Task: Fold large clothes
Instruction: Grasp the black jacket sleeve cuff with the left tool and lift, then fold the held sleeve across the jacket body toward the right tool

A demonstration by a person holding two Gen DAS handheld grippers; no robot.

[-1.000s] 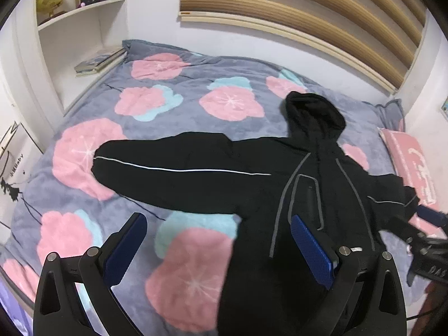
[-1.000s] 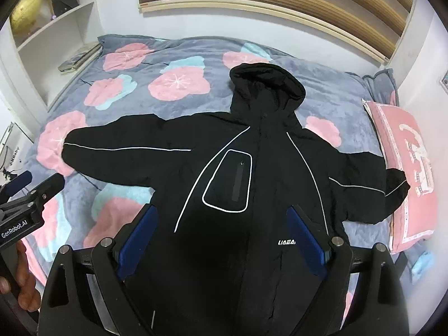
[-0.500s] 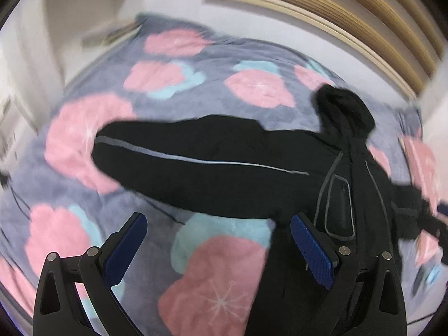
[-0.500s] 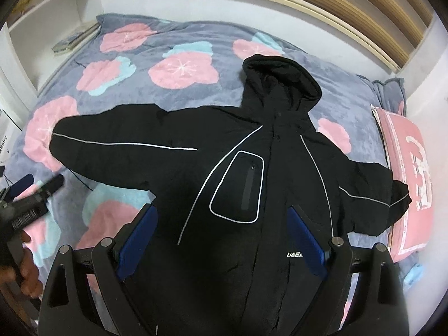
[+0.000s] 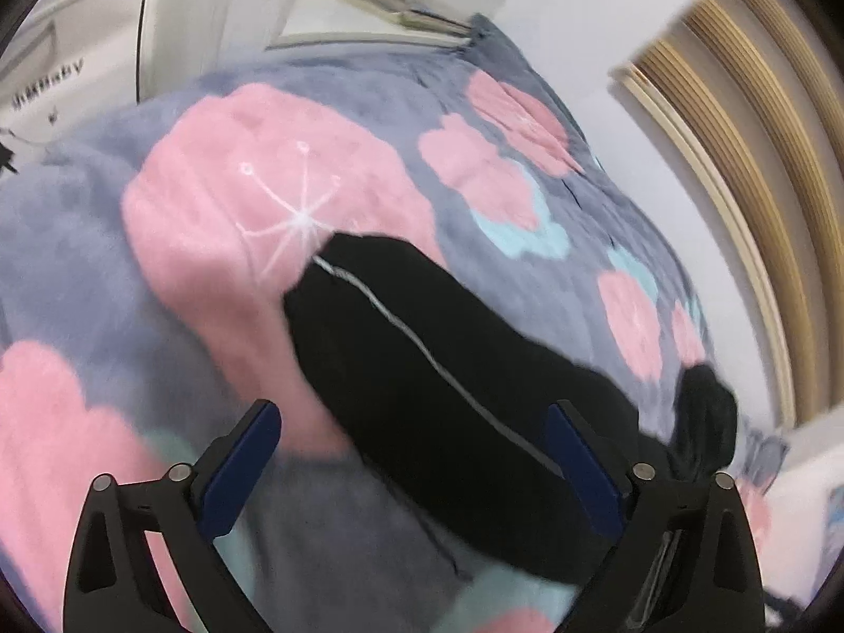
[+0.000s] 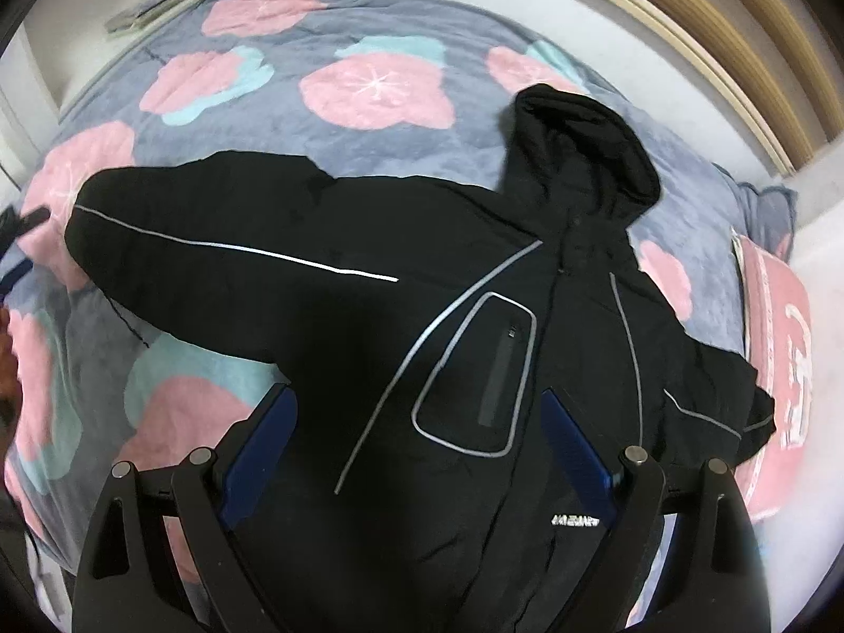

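Note:
A black hooded jacket [image 6: 475, 316] with grey reflective piping lies spread face up on the flowered bed, hood toward the headboard, both sleeves stretched out. My right gripper [image 6: 416, 448] is open and empty, hovering over the jacket's chest pocket. My left gripper [image 5: 414, 453] is open and empty, above the jacket's left sleeve [image 5: 422, 348], close to its cuff end [image 5: 322, 274]. The left view is blurred by motion. A tip of the left gripper [image 6: 21, 232] shows at the right view's left edge.
The grey blanket [image 6: 369, 16] with pink and teal flowers covers the bed. A pink pillow [image 6: 780, 327] lies at the right. White shelves with books [image 6: 153, 5] stand at the far left corner. A slatted wooden headboard [image 6: 712, 26] runs along the wall.
My left gripper has swung left and down toward the sleeve's cuff, tilting its view. My right gripper has moved closer over the jacket's chest. Both stay open.

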